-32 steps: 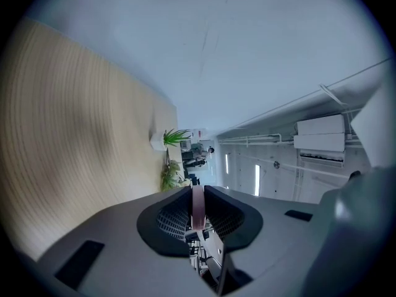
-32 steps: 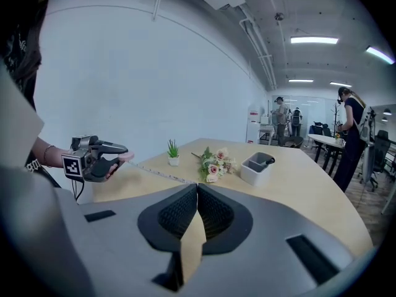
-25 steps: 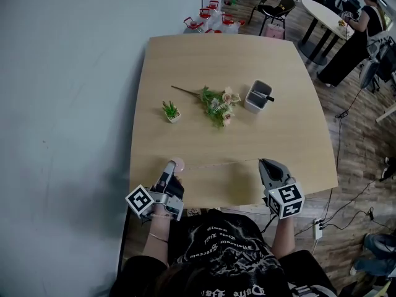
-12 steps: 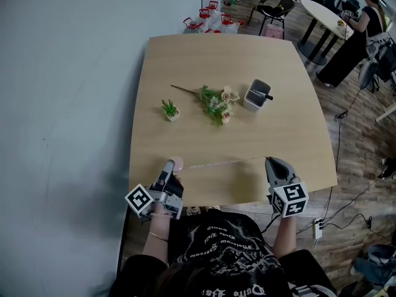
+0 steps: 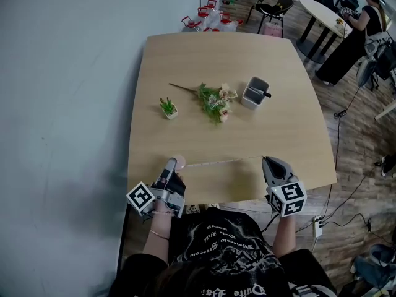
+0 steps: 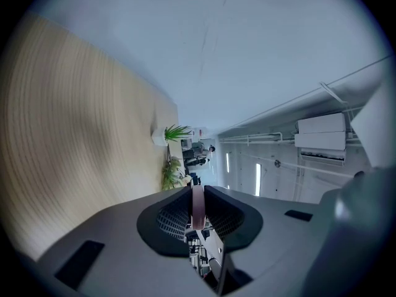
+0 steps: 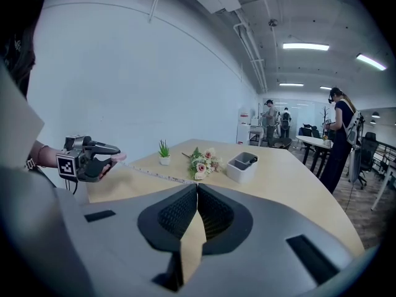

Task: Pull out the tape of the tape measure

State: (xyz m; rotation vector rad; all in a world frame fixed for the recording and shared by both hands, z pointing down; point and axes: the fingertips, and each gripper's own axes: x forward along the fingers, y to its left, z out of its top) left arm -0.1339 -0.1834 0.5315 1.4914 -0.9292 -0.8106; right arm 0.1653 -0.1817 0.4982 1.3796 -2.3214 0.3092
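Note:
In the head view my left gripper is shut on a small pink tape measure near the table's front edge. From it a thin tape stretches right, just above the wooden table, to my right gripper, which is shut on the tape's end. In the left gripper view the pink tape measure is clamped edge-on between the jaws. The right gripper view shows its jaws closed together, with the tape running left to the left gripper.
Mid-table stand a small potted plant, a bunch of artificial flowers and a grey pen holder. Red-capped bottles sit on the floor beyond the far edge. At the back right are a chair, a round table and a person.
My right gripper has edged slightly to the right with the tape's end, so a little more tape shows. The left gripper has stayed still.

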